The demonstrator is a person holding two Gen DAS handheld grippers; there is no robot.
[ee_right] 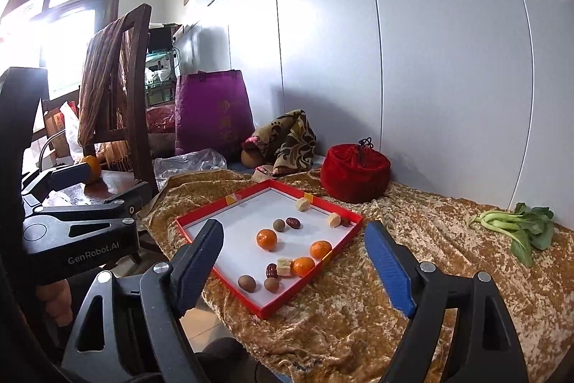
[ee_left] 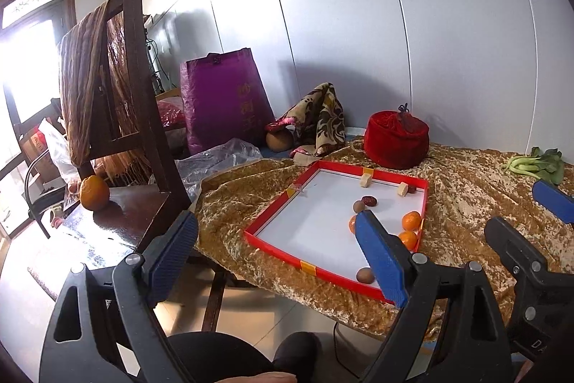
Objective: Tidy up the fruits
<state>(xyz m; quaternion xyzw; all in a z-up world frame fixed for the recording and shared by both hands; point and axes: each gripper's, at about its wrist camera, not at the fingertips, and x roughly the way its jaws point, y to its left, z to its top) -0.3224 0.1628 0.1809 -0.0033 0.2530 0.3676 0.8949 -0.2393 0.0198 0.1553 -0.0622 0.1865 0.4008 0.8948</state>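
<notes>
A red-rimmed white tray [ee_right: 272, 309] lies on the gold cloth. It holds three mandarins [ee_right: 266, 239], brown round fruits [ee_right: 247, 283], red dates [ee_right: 293, 222] and pale banana pieces [ee_right: 333, 220]. One larger orange [ee_left: 94, 193] sits apart on the dark chair seat to the left. My left gripper [ee_left: 274, 221] hovers open, short of the tray's near left corner, with nothing between its blue pads. My right gripper [ee_right: 294, 230] stands open above the tray's near side, also with nothing in it. In the left wrist view its finger [ee_left: 552, 205] shows at the right edge.
A wooden chair [ee_left: 143, 96] draped with a striped scarf stands left of the table. Against the wall are a purple bag [ee_right: 211, 117], a patterned cloth, a red velvet pouch [ee_right: 355, 173] and crumpled plastic. Bok choy [ee_right: 516, 225] lies far right on the cloth.
</notes>
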